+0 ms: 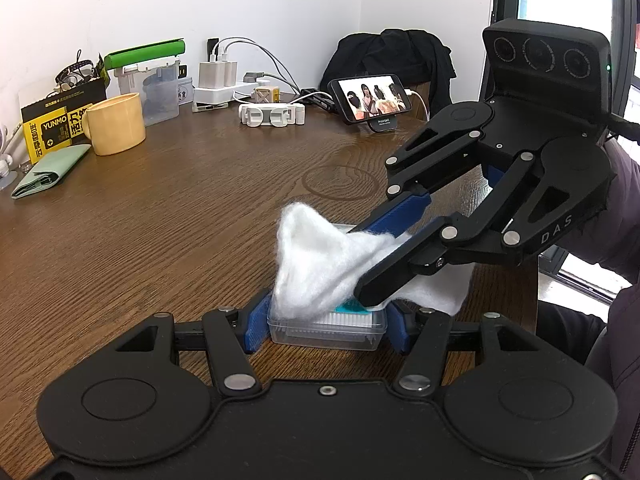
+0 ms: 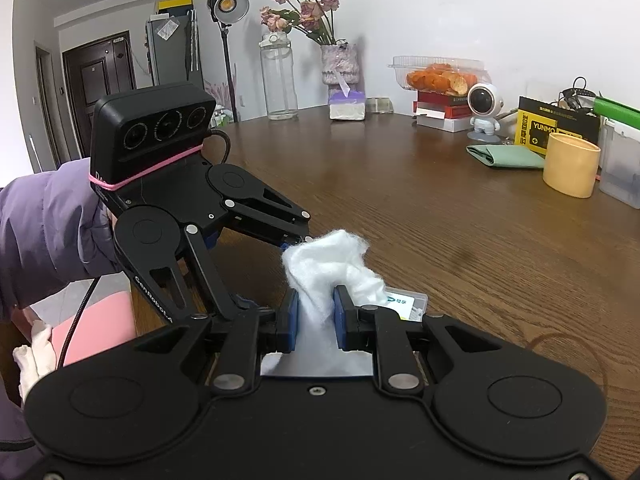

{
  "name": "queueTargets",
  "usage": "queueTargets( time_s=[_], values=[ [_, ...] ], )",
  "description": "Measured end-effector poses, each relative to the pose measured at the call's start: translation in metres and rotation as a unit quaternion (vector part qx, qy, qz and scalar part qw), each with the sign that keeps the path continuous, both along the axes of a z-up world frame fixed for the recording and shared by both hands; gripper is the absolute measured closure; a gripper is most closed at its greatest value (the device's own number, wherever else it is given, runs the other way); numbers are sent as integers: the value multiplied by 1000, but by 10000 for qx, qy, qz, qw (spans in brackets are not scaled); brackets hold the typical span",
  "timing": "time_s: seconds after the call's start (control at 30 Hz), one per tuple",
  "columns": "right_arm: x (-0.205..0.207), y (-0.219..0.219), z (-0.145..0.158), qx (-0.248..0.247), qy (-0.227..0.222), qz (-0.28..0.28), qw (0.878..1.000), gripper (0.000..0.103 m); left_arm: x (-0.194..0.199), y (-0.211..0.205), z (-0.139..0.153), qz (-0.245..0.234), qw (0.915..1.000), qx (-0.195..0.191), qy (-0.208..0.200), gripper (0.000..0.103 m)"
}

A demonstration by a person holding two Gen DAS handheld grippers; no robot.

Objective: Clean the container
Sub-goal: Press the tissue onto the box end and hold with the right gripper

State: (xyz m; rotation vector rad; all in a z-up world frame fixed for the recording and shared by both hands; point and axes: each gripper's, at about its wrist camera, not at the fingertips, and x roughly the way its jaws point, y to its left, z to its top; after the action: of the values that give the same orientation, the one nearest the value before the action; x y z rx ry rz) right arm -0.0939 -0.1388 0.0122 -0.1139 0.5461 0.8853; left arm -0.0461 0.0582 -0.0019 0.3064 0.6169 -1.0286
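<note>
Clamped between the blue pads of the left gripper [image 1: 326,326]: a small clear rectangular plastic container [image 1: 327,330] with white sticks packed inside, pinned at its two short ends and resting on the brown wood-grain table [image 1: 168,216]. Held that way, apparently, to keep the light box from sliding under the wiping. Directly ahead of those jaws and on top of the box: a fluffy white cotton-like cloth [image 1: 316,256], bunched into a peak. Pinched tight in the right gripper [image 2: 316,314], jaws closed on a gathered fold of the cloth [image 2: 332,272], loose end trailing back under the gripper body. From the right wrist view, container [image 2: 406,304] just beyond and to the right of the fingertips, only a corner with a teal-marked label peeking out past the cloth. Pressing down at a slant onto the lid, seemingly mid-wipe. Farther out, well apart from both pairs of jaws: a yellow ceramic mug [image 1: 116,124] and a folded green cloth [image 1: 48,176] ahead-left of the left jaws, a phone on a stand [image 1: 372,98] ahead-right.
</note>
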Motion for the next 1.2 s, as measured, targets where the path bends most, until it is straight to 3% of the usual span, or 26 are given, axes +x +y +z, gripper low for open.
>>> queueTargets(
  time_s=[1.2],
  values=[
    [2, 2, -2, -8, -28, -12, 10000, 84, 0, 0, 0, -2, 10000, 1, 0, 46]
  ],
)
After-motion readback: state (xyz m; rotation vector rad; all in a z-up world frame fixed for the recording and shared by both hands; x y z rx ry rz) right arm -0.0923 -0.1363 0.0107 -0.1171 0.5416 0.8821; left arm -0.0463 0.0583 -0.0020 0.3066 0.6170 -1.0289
